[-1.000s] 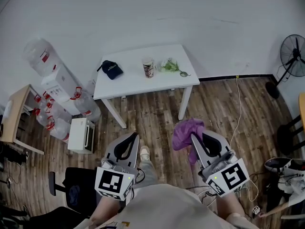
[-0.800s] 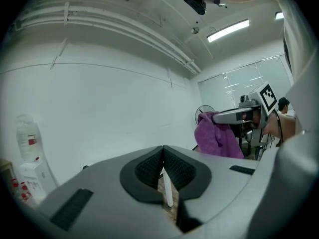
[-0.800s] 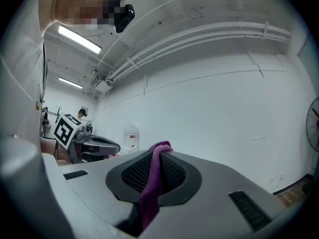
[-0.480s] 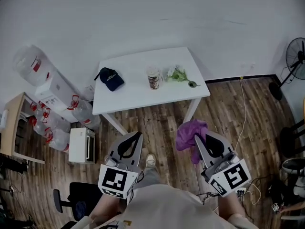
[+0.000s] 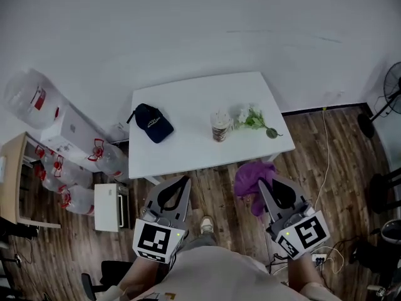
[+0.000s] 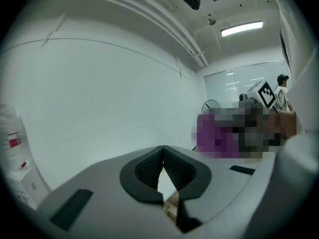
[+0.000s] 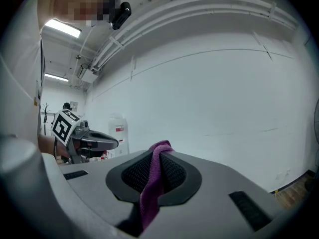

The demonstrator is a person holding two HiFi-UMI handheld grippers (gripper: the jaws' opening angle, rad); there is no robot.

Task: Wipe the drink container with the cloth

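A drink cup (image 5: 220, 126) with a brown label stands upright near the middle of the white table (image 5: 194, 146). My right gripper (image 5: 269, 181) is shut on a purple cloth (image 5: 252, 179), which bunches over its tips just off the table's front edge. The cloth strip (image 7: 154, 183) runs between the pads in the right gripper view. My left gripper (image 5: 182, 181) is shut and holds nothing, and it is held below the table's front edge. Both grippers point up at the white wall in their own views. The left gripper (image 6: 162, 149) shows its pads together.
A dark cap (image 5: 153, 123) lies on the table's left part; a sprig of white flowers (image 5: 253, 120) lies right of the cup. Several water jugs (image 5: 75, 174) and a white box (image 5: 106, 207) stand left of the table. A fan (image 5: 387, 99) stands far right on the wooden floor.
The table with the cup has come closer and lower in the head view. Both grippers have stayed in the same pose, with the cloth still in the right one.
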